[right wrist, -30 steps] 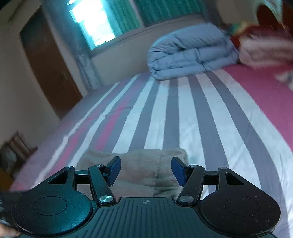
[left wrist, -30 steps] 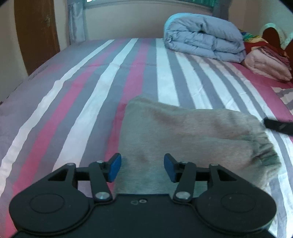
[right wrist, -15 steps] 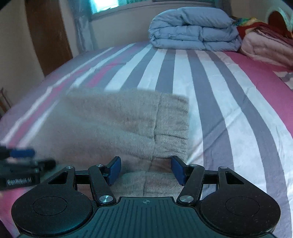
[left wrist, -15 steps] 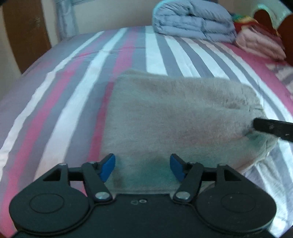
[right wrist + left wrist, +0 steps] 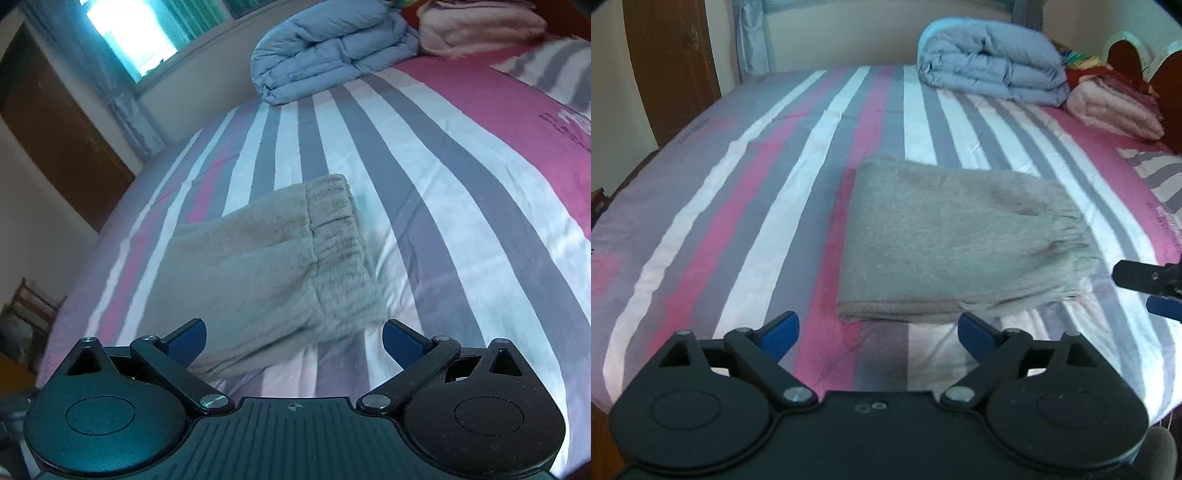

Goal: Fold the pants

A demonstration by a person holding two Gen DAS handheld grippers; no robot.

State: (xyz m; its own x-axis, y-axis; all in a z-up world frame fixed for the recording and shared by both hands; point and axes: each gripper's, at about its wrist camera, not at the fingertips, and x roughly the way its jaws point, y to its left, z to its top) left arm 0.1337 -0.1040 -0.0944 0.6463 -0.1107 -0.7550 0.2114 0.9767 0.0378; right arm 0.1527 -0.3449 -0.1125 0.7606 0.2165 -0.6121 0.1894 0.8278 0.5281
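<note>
Currently, in the left wrist view, the left hand-held gripper [image 5: 878, 332] is pointing down over the near edge of the bed [image 5: 750, 206]. Its jaws are opening, and nothing is lying between the blue fingertips [image 5: 781, 329]; only sheet is showing in the gap. The pants [image 5: 953, 243] are lying folded into a compact, roughly rectangular bundle on the striped sheet, just beyond the fingertips and apart from them. The fabric is looking soft and fuzzy, grey-beige, with a gathered elastic waistband at the right end. The right hand-held gripper [image 5: 1152, 291] is entering at the right edge, just beside that waistband, not touching it. A folded, puffy blue-grey quilt [image 5: 990, 74] and a stack of pink folded fabric [image 5: 1115, 110] are sitting at the far side of the bed.

In the right wrist view, the right hand-held gripper [image 5: 293, 338] is tilting, so the bed is appearing slanted. Its jaws are opening wide, gripping nothing. The pants [image 5: 266, 266] are lying flat ahead of it, the ribbed waistband running along the bundle's right side; its near corner is appearing in the gap between the fingertips [image 5: 402, 341], clear of both. The sheet [image 5: 443, 184] is looking smooth, with grey, white and pink stripes. The quilt [image 5: 325, 48] is resting far behind.
</note>
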